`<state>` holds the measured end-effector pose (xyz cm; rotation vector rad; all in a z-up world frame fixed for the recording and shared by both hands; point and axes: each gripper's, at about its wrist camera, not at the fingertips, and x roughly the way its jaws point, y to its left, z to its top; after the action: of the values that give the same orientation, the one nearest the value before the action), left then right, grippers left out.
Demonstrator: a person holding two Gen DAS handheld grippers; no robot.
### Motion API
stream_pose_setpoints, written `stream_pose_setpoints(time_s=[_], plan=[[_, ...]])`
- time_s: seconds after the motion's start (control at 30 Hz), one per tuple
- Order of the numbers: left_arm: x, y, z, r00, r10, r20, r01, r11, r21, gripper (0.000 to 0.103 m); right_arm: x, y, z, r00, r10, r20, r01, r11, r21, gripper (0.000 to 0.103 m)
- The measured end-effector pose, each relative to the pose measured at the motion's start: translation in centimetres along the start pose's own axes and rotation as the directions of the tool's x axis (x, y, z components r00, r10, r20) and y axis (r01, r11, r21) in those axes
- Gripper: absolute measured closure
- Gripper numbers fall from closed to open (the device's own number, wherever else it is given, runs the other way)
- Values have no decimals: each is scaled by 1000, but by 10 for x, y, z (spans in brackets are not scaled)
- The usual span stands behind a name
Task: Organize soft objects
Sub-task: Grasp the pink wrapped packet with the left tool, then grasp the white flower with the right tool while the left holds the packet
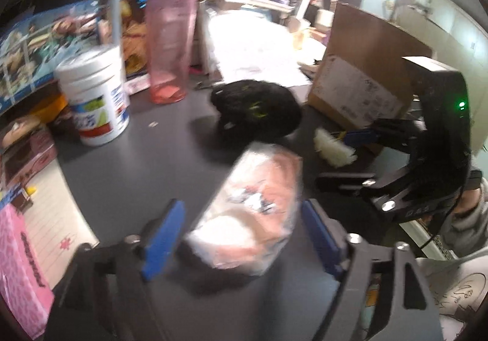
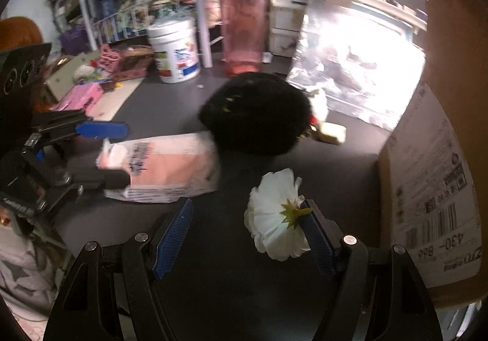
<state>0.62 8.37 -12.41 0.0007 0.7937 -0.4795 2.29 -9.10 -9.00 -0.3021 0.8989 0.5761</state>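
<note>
A soft pink-and-white item in a clear plastic bag lies on the dark table between the wide-open jaws of my left gripper; it also shows in the right wrist view. A black fluffy object sits further back, also in the right wrist view. A white fabric flower lies against the right finger of my open right gripper, not clamped. The right gripper shows in the left view with the flower at its tip. The left gripper shows in the right view.
A cardboard box stands at the right, also in the left wrist view. A pink tumbler, a white tub, a shiny plastic bag and shelf clutter line the back. A pink box sits at the left.
</note>
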Motion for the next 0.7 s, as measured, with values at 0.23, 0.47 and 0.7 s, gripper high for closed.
stream_pose_setpoints(time_s=[0.23,0.47,0.7], plan=[[26,-16,7,996,64,-59,-60,996,72,22,-1,-1,-3,999,-33,13,33,999,-29,43],[31,-26,7,993,97,-63,-90,989,115,56,1,-2,-7,999,-33,29,35,997,-65,67],[23,-21,4,995,80,-54,-76,994,76,72,-1,1,-6,998,-26,52,31,996,-80,72]])
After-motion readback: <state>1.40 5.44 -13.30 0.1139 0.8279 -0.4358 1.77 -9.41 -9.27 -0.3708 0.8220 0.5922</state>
